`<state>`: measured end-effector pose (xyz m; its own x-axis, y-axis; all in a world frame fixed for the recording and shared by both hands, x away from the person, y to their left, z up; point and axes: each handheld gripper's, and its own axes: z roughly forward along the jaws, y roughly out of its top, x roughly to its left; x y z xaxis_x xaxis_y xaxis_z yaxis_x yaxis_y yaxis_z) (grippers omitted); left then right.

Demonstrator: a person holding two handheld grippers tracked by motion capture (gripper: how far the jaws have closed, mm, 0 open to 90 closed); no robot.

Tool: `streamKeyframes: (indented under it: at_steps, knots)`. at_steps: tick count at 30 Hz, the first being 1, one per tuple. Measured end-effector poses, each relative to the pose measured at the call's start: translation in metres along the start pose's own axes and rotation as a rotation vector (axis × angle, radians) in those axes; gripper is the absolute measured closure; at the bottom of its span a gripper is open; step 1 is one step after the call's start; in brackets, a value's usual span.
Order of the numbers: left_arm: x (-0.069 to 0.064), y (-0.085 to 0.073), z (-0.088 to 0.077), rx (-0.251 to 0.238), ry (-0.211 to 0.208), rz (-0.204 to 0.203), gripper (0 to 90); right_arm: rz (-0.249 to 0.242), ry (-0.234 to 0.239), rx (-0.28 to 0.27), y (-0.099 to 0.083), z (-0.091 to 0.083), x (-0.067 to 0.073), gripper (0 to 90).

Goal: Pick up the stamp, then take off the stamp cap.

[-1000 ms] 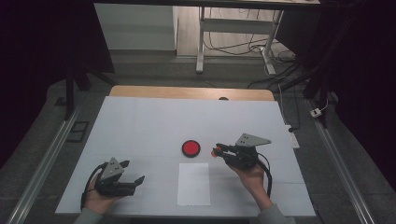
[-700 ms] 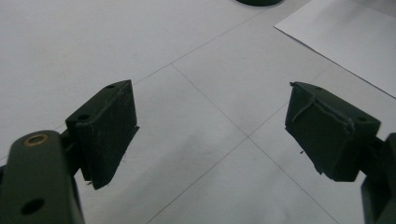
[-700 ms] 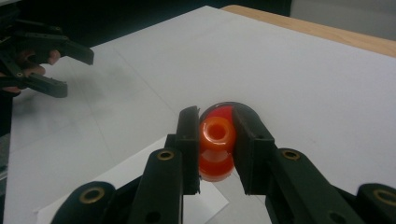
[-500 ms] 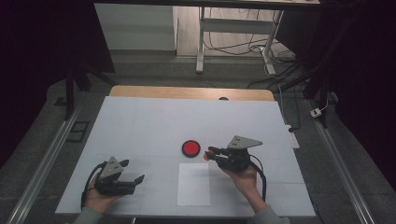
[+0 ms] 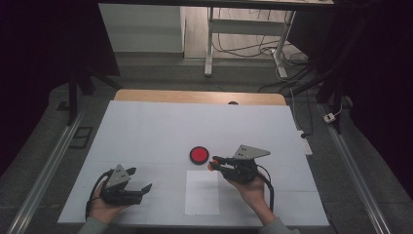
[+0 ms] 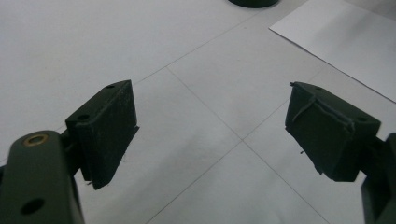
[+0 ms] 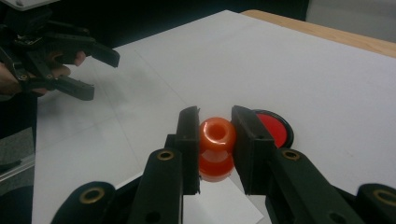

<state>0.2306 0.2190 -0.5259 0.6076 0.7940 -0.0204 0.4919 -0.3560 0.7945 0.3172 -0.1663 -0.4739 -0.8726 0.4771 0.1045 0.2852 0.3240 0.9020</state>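
An orange spool-shaped piece (image 7: 215,134) sits squeezed between the two jaws of my right gripper (image 7: 215,140), which is shut on it. In the high view this gripper (image 5: 214,163) holds the orange piece (image 5: 210,167) just right of a red disc with a black rim (image 5: 198,155), above the top edge of a white paper sheet (image 5: 202,192). The red disc (image 7: 274,129) lies right behind the right jaw. My left gripper (image 5: 140,179) rests at the front left of the table, open, with bare table between its pads (image 6: 109,126).
A white mat (image 5: 146,126) covers the table, with a wooden strip (image 5: 195,96) along the far edge. The paper sheet's corner (image 6: 341,42) lies ahead of the left gripper. Metal rails run along both sides of the table.
My right gripper has carried the orange piece leftward, close beside the red disc. The left gripper has stayed where it was.
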Motion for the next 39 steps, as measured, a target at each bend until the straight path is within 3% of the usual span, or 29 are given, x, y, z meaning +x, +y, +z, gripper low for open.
streamKeyframes:
  at_steps: [14, 31, 39]
  knots:
    - [0.0, -0.001, -0.001, -0.001, 0.007, -0.001, 17.0, -0.024, 0.033, 0.014, 0.001, 0.008, 0.012, 72.2]
    - [-0.002, 0.003, 0.001, -0.004, 0.003, 0.009, 17.0, -0.021, 0.026, 0.015, 0.0, 0.006, 0.009, 72.2]
    - [-0.006, 0.012, 0.006, -0.018, -0.015, 0.037, 17.1, -0.018, 0.027, 0.016, -0.001, 0.008, 0.009, 72.2]
